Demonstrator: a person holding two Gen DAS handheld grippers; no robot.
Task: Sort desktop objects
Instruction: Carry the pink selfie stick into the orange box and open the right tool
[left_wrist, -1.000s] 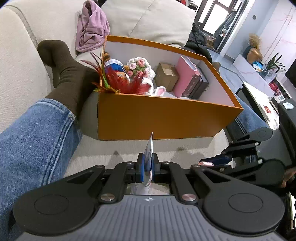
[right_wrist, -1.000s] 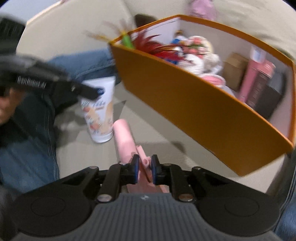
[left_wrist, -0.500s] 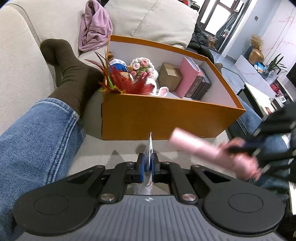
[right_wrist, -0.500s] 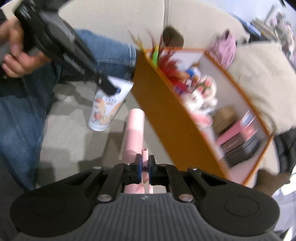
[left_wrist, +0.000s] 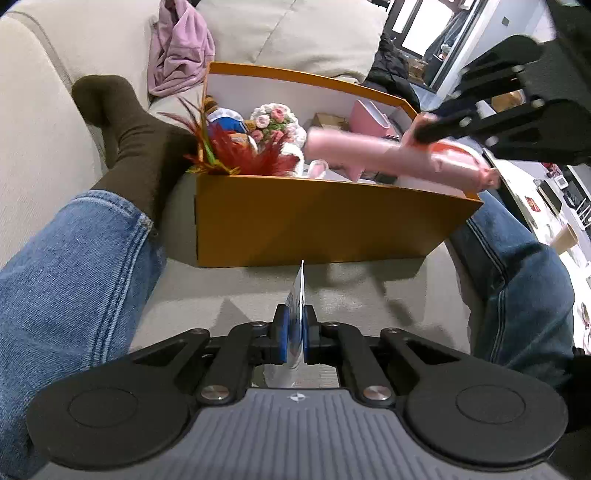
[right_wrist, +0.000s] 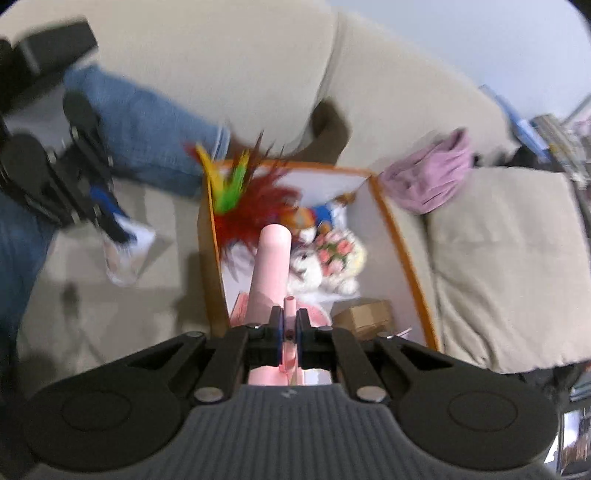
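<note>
Pink tube (left_wrist: 391, 157), pinched by its thin end in shut right gripper (right_wrist: 290, 332) above orange box (left_wrist: 325, 221), could swing loose; left gripper (left_wrist: 294, 332) clamped on white tube (right_wrist: 127, 254).

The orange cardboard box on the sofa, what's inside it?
Inside the orange cardboard box: red feathers, a knitted flower bouquet, a small brown carton, a pink case. The held pink tube hides what lies beneath.

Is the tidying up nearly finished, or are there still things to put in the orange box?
Partly done. The orange cardboard box already holds a red feather toy, a crocheted flower bouquet, a small brown carton and a pink book. In hand: the right gripper holds a pink handled tool above the box; the left gripper pinches a flat white and blue tube. Both remain outside.
</note>
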